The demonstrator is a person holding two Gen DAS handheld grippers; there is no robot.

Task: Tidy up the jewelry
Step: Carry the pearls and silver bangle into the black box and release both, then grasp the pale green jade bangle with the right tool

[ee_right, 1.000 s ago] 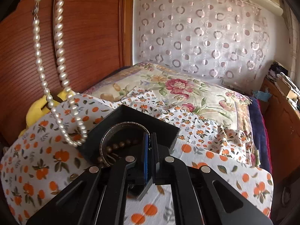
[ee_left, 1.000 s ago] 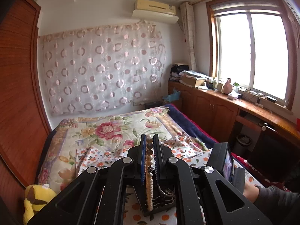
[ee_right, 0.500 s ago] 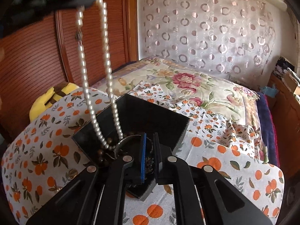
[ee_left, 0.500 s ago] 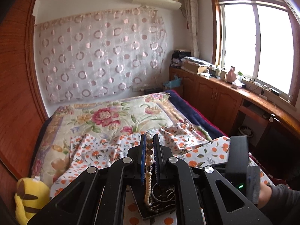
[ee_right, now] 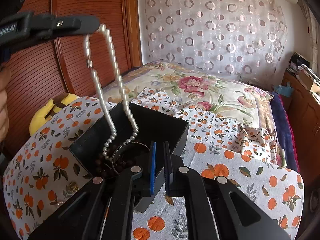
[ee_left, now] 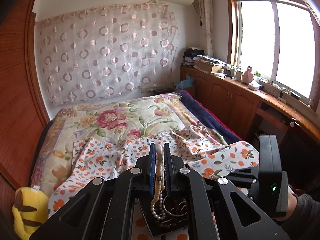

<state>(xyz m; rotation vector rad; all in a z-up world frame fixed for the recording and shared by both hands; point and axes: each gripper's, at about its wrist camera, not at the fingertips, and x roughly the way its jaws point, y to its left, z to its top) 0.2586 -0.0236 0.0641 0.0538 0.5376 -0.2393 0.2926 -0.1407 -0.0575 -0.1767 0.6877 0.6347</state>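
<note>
A white pearl necklace (ee_right: 104,104) hangs in a long loop from my left gripper (ee_right: 94,27), which is shut on its top. The bottom of the loop lies inside a black box (ee_right: 160,124) on the bed, on top of a silver bangle (ee_right: 120,152) and dark brown beads (ee_right: 104,166). My right gripper (ee_right: 159,148) straddles the box's near wall and is shut on it. In the left wrist view the pearl necklace (ee_left: 158,204) runs down between the left gripper (ee_left: 159,150) fingers into the black box (ee_left: 152,228).
The box sits on an orange-print cloth (ee_right: 240,170) spread over a floral bedspread (ee_right: 200,84). A yellow plush toy (ee_right: 52,108) lies by the wooden wardrobe (ee_right: 36,70) on the left. A small pearl piece (ee_right: 60,204) rests on the cloth near the box. Wooden cabinets (ee_left: 230,100) line the right.
My left gripper has come down with the necklace. The loop's bottom, which hung outside the box's left side, now rests inside it. The right gripper stays at the box wall.
</note>
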